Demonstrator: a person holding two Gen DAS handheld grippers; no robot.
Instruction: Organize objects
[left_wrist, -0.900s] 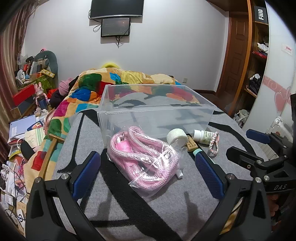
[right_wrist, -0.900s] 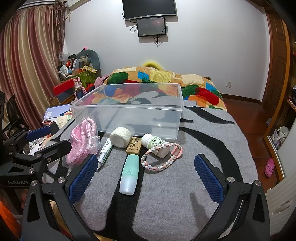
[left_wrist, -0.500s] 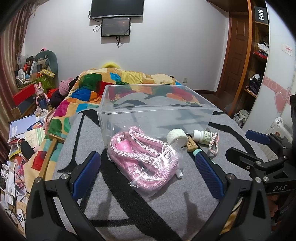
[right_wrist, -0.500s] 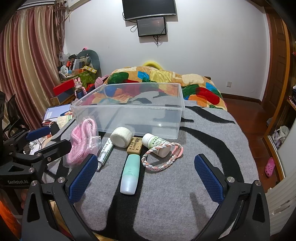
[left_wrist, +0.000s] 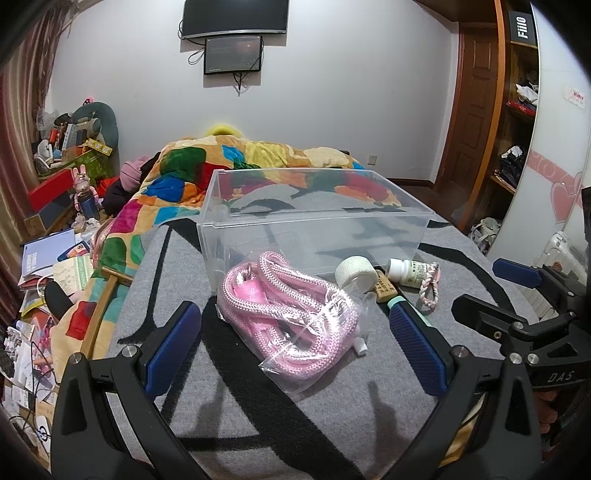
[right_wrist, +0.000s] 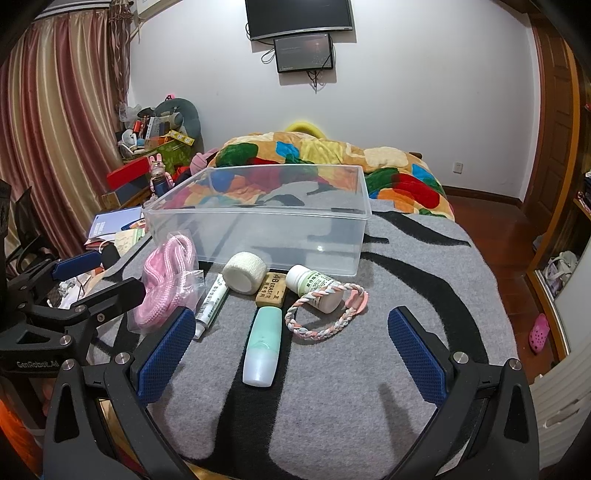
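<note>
A clear plastic bin (left_wrist: 314, 236) (right_wrist: 258, 229) stands empty on a grey and black blanket. In front of it lie a bagged pink rope (left_wrist: 291, 314) (right_wrist: 162, 284), a white tape roll (right_wrist: 244, 272) (left_wrist: 355, 270), a white tube (right_wrist: 211, 300), a tan eraser block (right_wrist: 271, 293), a mint green bottle (right_wrist: 262, 345), a white pill bottle (right_wrist: 314, 288) (left_wrist: 410, 272) and a braided bracelet (right_wrist: 325, 312). My left gripper (left_wrist: 295, 343) is open, hovering just before the rope. My right gripper (right_wrist: 291, 354) is open, around the mint bottle's near end.
A colourful quilt (right_wrist: 332, 162) lies behind the bin. Clutter and books (left_wrist: 55, 258) fill the floor to the left. A wardrobe (left_wrist: 517, 110) and door stand at the right. The other gripper shows at each view's side edge.
Almost nothing: the right wrist view has shifted very slightly. Both grippers stay open and the objects have not moved.
</note>
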